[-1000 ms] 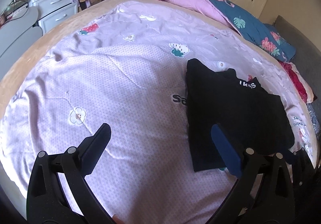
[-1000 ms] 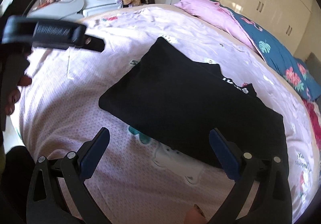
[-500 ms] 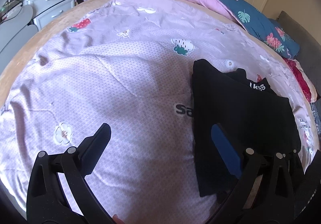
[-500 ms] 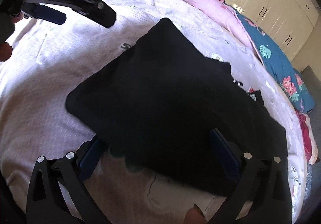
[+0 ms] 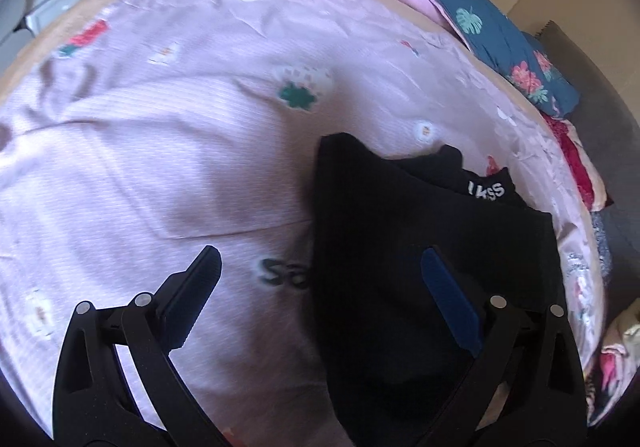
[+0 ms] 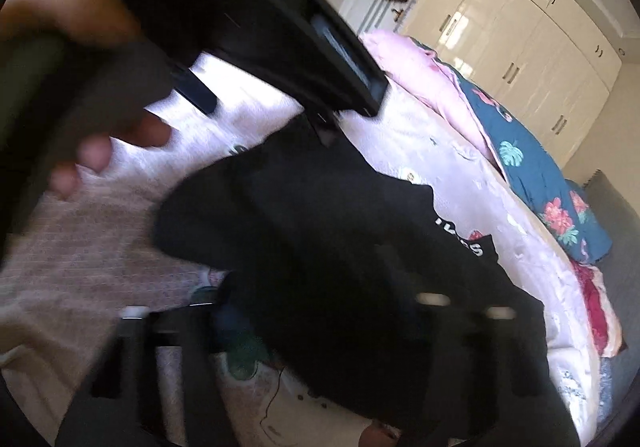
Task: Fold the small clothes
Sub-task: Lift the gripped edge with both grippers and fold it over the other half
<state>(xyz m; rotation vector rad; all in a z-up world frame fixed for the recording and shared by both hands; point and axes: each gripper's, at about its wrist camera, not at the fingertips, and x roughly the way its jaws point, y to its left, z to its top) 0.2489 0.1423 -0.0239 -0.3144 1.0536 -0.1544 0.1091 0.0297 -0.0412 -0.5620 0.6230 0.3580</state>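
Bed (image 5: pixel 140 175), lilac printed sheet, filling the left wrist view; black garment (image 5: pixel 400 247) lying folded at lower right; left hand-held gripper (image 5: pixel 320 275) standing wide open over its edge, gripping nothing. Right wrist view, blurred: right hand-held gripper (image 6: pixel 320 323) closing, black garment (image 6: pixel 340 227) lying between its jaws; left hand (image 6: pixel 68 47) at upper left.

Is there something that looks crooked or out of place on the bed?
Nothing is spilled or damaged. The folded black garment lies askew on the lilac sheet, and a corner with white lettering sticks out at its far edge.
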